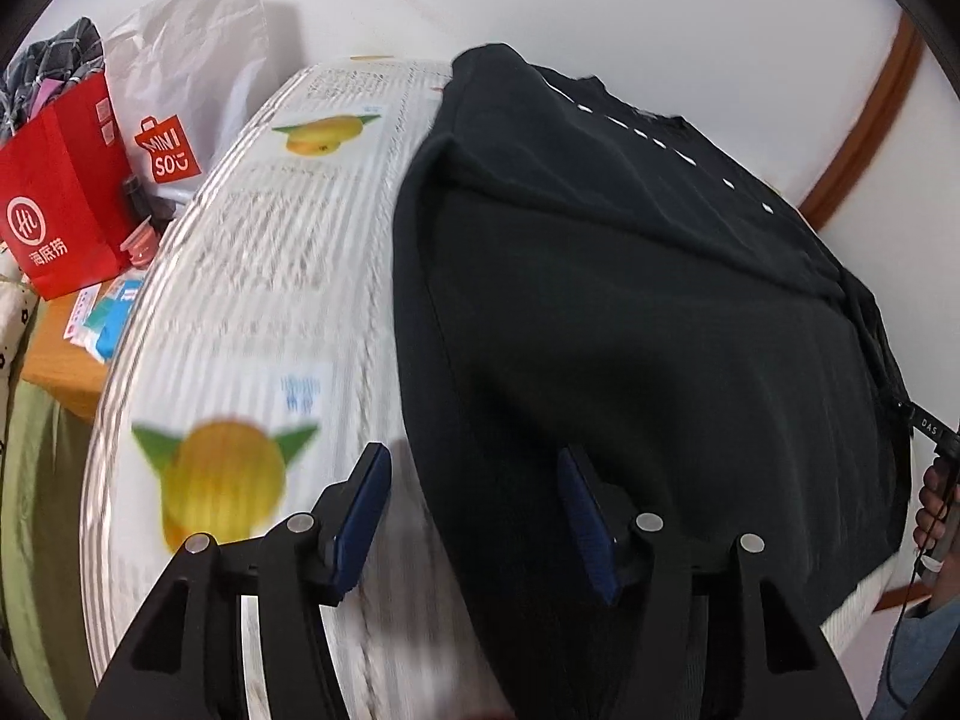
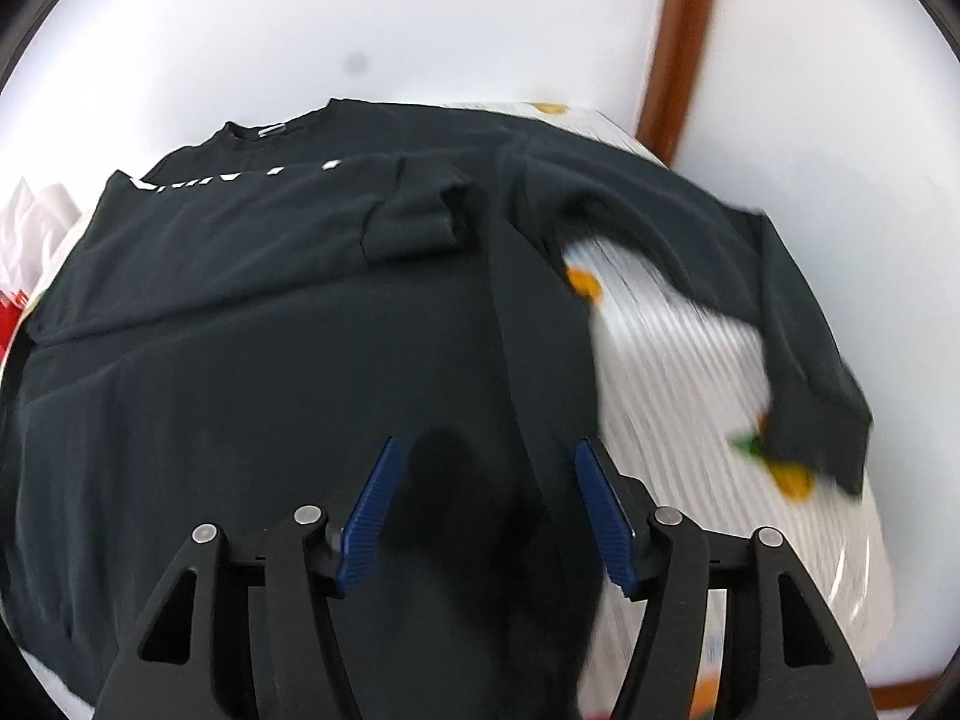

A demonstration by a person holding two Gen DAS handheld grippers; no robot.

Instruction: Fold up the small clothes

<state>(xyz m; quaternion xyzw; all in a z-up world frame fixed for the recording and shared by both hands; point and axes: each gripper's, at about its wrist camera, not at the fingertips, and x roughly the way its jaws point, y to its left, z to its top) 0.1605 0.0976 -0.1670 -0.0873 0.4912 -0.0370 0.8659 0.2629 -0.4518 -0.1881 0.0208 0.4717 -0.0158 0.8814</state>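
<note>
now | left tool [image 1: 474,516] parted, empty | right tool [image 2: 486,507] parted, empty | black shirt [image 1: 630,300] flat

A white sheet printed with yellow fruit [image 1: 252,276] covers the work surface. Left of it, a red paper bag [image 1: 66,204] holding dark checked cloth stands beside a white MINISO bag [image 1: 180,90]. Blue-and-white packets [image 1: 105,315] lie on the wooden tabletop [image 1: 57,366].

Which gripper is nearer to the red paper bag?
Left. The left gripper hovers over the shirt's edge on the bag's side; the red paper bag stands beyond the striped cloth. The right gripper is over the black sweatshirt, farther away.
</note>
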